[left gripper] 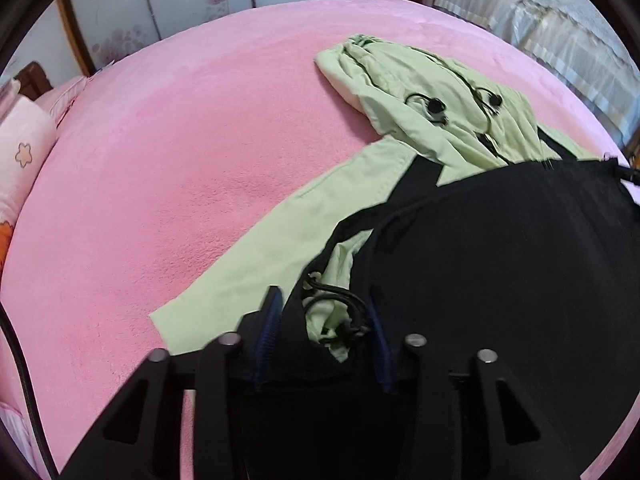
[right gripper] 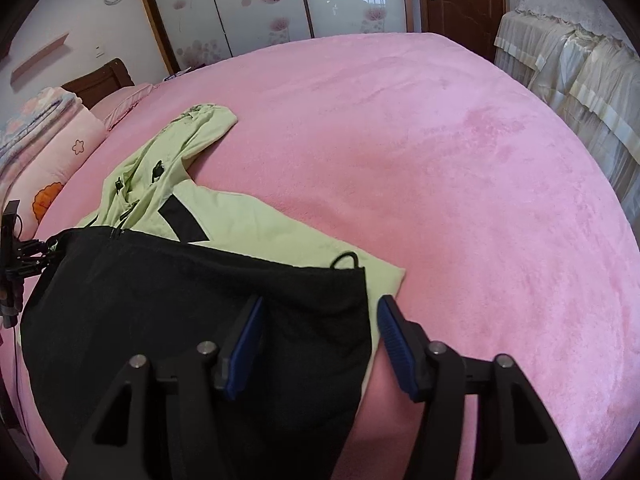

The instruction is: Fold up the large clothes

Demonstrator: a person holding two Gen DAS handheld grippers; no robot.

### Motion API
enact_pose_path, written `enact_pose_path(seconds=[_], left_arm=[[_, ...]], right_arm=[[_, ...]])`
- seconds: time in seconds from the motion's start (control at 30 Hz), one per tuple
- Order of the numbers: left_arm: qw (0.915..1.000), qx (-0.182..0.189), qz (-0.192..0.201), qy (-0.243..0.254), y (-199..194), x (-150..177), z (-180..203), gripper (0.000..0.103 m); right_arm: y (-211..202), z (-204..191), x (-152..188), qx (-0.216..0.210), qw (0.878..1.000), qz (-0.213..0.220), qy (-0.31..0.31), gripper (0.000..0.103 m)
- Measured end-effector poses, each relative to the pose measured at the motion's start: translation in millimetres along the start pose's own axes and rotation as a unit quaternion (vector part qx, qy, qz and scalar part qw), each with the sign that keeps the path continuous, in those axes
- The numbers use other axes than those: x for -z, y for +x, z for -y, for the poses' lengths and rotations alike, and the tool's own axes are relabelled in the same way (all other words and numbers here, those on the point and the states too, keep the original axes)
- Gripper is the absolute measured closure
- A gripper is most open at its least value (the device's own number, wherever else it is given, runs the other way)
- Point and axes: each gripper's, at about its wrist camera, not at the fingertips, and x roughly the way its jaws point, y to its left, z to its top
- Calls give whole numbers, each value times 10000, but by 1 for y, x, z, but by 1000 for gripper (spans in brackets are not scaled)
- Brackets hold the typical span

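- Lying spread on the pink bed (left gripper: 160,184): a jacket (left gripper: 500,260) in light green and black, hood (left gripper: 380,68) toward the far side, one green sleeve (left gripper: 256,264) stretched flat toward the left in the left wrist view.
- Black lower part of the jacket nearest both cameras, filling the near right of the left view and the near left of the right view.
- Left gripper (left gripper: 324,320) angled steeply down over the near left corner of the black hem; blue-padded fingers (left gripper: 266,328) partly apart, with bunched black and green cloth and a black drawstring (left gripper: 340,312) between them.
- Left pad close against the black fabric edge; right pad mostly lost against the dark cloth, so cannot tell whether the cloth is actually pinched or only bracketed.
- Right gripper (right gripper: 320,344) tilted down over the near right corner of the hem; fingers (right gripper: 394,344) about half apart.
- Left pad of the right gripper over the black fabric, right pad over the pink bedding just beyond the jacket's edge; black hem edge and a strip of green between them, with clear gaps to both pads, so released, nothing clamped.
- Small black cord loop (right gripper: 344,259) on the green cloth just beyond the hem in the right view.
- Folded pink bedding (right gripper: 60,148) at the far left of the bed.
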Motion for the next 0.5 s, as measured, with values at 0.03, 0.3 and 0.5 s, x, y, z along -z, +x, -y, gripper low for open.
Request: enact_pose_path(seconds=[0.03, 0.3, 0.5], left_arm=[[10000, 2, 3, -76, 1, -1, -2, 70], [9972, -136, 176, -715, -15, -7, -16, 79], [9934, -442, 321, -1005, -39, -22, -21, 79]], right_arm=[[3, 0, -1, 70, 10000, -27, 4, 60], [-4, -10, 0, 399, 9988, 206, -195, 83], [-31, -24, -22, 503, 9955, 787, -149, 86]])
